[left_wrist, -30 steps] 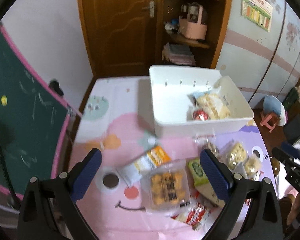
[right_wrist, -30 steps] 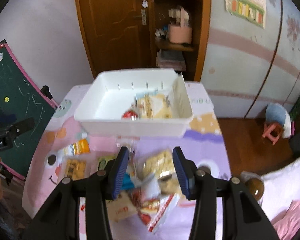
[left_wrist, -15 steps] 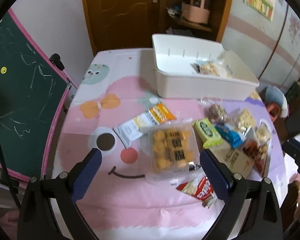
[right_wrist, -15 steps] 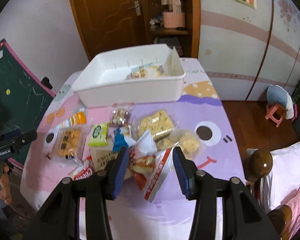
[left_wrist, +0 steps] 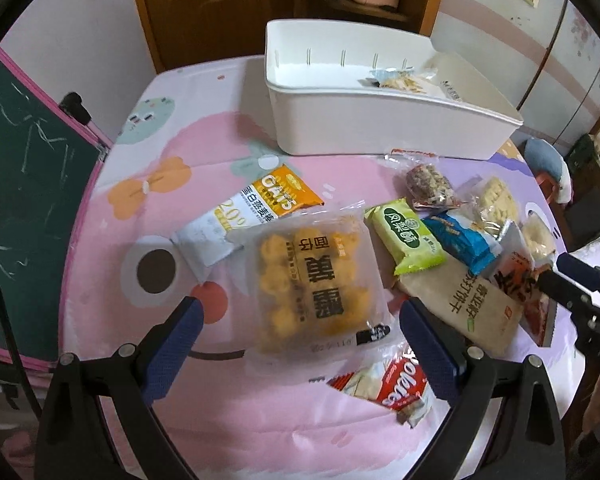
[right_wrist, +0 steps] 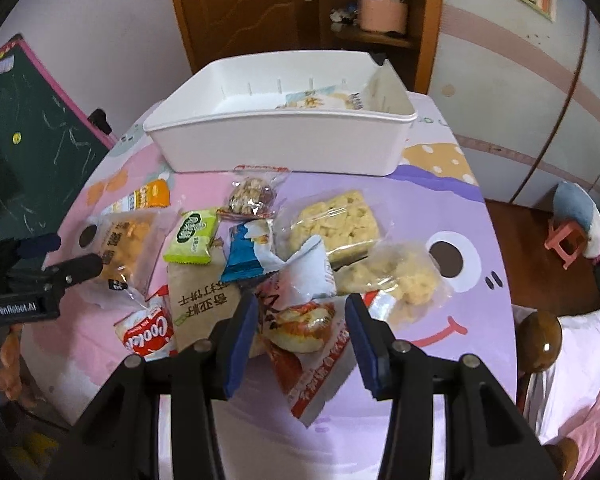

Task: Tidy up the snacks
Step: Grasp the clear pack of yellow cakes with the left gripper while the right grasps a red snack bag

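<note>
White plastic makes the bin [right_wrist: 284, 140], which stands at the far side of the counter [left_wrist: 148, 360]; only a few packets lie in its right end, so most snacks are not yet sorted. They lie loose on the counter in front of the bin.

The left tongs [left_wrist: 300, 340] are spread wide and hold nothing. Between their blue pads lies the clear pack of yellow puffs [left_wrist: 316, 280], flat, in front of the bin's left half. The right tongs [right_wrist: 300, 334] are half spread and also pinch nothing. Under them is the red and white packet [right_wrist: 312, 340], resting partly on other packets in front of the bin's right half.

I judge that the step in hand is to come down on one packet with each tongs. For the wide puff pack, I think it is better to pinch a sealed edge than the full width, since the film looks slippery and the puffs can crush. The red packet overlaps the brown pack [right_wrist: 196, 300] and a clear bag [right_wrist: 396, 280], so the pads should close on it alone, otherwise a neighbour may lift too.
</note>
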{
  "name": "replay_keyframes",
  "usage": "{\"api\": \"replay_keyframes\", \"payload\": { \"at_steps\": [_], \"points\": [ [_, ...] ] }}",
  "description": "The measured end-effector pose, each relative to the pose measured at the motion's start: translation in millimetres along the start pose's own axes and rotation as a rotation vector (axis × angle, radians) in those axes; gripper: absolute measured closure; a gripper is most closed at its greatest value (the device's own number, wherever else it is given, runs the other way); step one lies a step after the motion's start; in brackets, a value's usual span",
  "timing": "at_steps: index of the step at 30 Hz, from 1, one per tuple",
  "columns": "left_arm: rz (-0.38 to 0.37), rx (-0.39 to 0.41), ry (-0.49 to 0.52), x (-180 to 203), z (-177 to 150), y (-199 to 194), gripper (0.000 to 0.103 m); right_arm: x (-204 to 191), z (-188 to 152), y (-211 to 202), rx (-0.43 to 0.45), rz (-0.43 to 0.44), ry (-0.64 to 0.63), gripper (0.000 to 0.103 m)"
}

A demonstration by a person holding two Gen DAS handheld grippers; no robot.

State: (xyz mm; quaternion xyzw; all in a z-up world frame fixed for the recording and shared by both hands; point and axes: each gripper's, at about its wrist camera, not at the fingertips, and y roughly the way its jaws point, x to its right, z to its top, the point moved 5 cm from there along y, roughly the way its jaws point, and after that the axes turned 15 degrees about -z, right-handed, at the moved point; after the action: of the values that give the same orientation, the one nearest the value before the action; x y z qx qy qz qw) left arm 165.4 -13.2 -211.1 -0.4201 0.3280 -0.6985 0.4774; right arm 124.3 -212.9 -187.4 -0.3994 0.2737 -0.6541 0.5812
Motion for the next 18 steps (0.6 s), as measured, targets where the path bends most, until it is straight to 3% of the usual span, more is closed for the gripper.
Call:
{"api": "replay_keyframes", "payload": {
  "at_steps": [5, 14, 18],
  "points": [
    [-0.016, -0.036, -0.044, -7, 5, 19, 0.005, -7, 2, 12, 0.006, -0.03, -0.066, 0.057],
    [-0.033, -0.088, -0.067, -11, 8, 47, 0.005, -25, 2, 25, 0.048, -0.12, -0.201, 0.035],
    [0.005, -0.155, -0.059, -13, 4, 65, 0.005, -35, -1, 29, 0.074, -0.187, -0.268, 0.033]
  ]
}}
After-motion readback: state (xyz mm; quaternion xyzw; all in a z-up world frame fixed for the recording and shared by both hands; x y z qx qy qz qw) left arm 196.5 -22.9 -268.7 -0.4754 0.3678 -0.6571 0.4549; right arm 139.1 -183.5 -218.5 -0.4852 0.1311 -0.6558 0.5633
